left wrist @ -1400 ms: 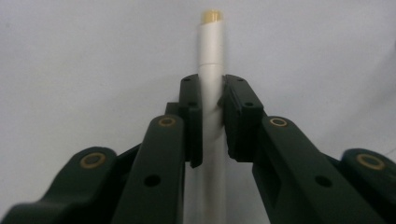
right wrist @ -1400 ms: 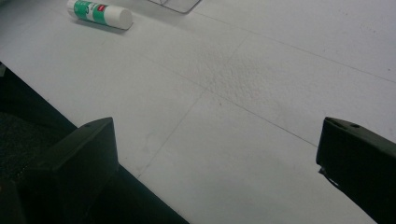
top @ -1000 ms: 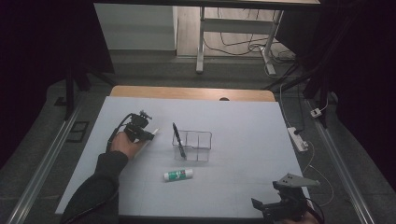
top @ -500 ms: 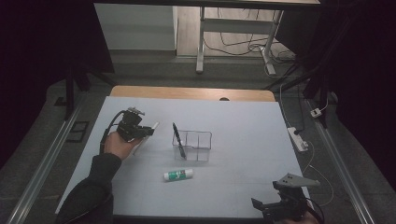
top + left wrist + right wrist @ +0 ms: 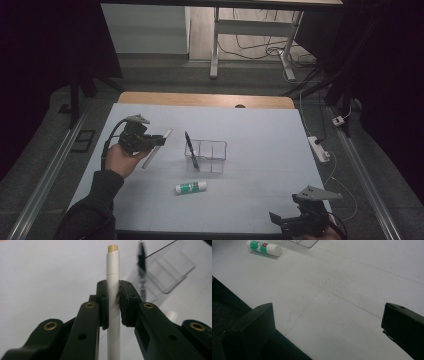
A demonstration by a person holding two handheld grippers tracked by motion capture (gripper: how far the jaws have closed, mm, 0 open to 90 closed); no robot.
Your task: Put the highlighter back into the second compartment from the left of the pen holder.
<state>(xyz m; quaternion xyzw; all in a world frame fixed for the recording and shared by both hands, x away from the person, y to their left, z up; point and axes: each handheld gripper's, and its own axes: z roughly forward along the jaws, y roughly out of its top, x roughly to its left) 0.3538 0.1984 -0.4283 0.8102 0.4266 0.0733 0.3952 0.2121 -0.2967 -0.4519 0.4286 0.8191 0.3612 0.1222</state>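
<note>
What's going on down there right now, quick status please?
Left gripper shut on white pen, held off the table. Right gripper open, idle at near edge. Clear organizer holds a black pen; glue stick lies in front.

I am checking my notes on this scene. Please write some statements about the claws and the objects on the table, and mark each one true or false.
1. The left claw is closed on a white cylindrical pen with a gold tip. True.
2. The right claw holds the green-and-white glue stick. False: the right claw is open and holds nothing; the glue stick lies on the white table.
3. A black pen stands tilted in the clear plastic organiser. True.
4. The glue stick lies inside the organiser. False: it lies on the table, nearer the person than the organiser.
5. The white pen is resting on the table. False: the left claw holds it above the surface.
</note>
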